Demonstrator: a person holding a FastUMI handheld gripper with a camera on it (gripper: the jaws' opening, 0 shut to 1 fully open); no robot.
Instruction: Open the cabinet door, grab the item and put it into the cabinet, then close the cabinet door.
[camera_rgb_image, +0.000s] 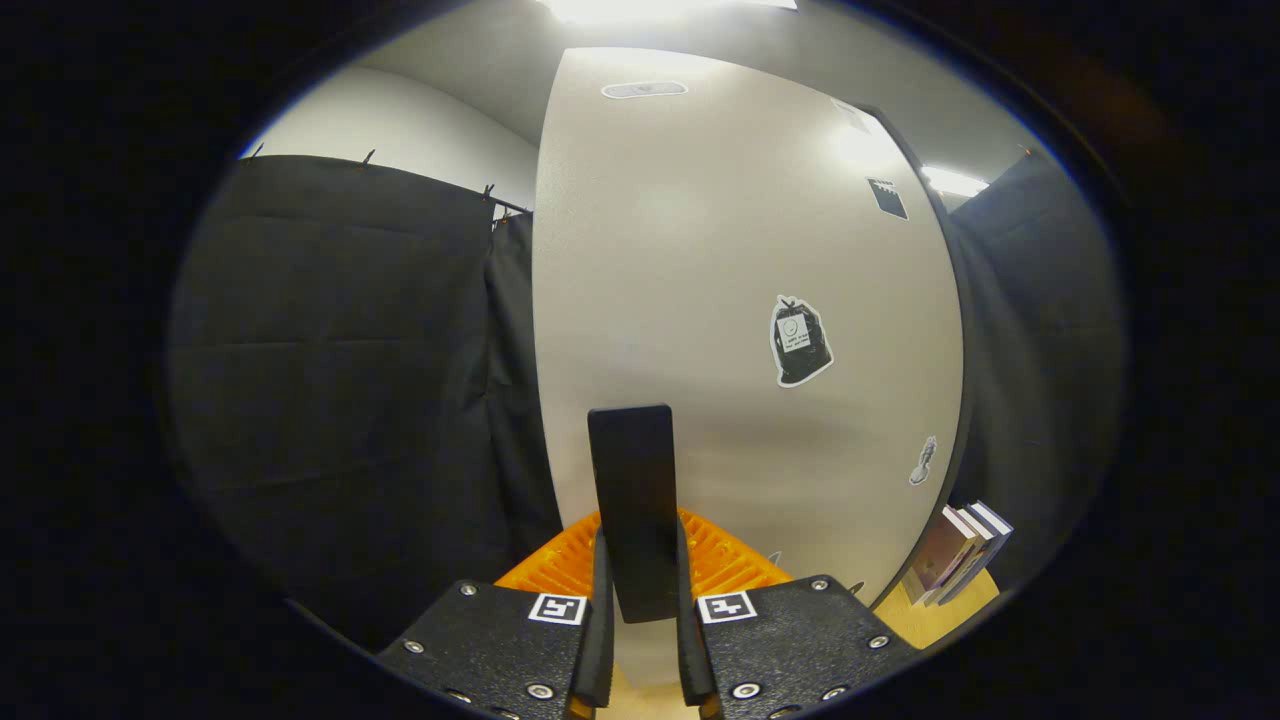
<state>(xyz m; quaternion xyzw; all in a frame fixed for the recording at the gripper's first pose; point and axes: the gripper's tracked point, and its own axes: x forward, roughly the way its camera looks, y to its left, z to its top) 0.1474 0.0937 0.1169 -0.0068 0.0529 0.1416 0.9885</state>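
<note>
Gripper (640, 600) pointing forward and slightly upward, its fingers pinching a dark flat upright handle (632, 500) of the pale cabinet door (700, 250), stickers sitting on the door, books (962, 552) leaning on the wooden tabletop (940, 612) beside it, black cloth hanging behind.

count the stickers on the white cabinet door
3 clearly: a black bag-shaped sticker mid-door, a small black sticker above it, and a small grey sticker below; more may be hidden.

Pale cabinet door (740, 300); upright black handle (632, 500) between claw (640, 620) fingers.
</note>
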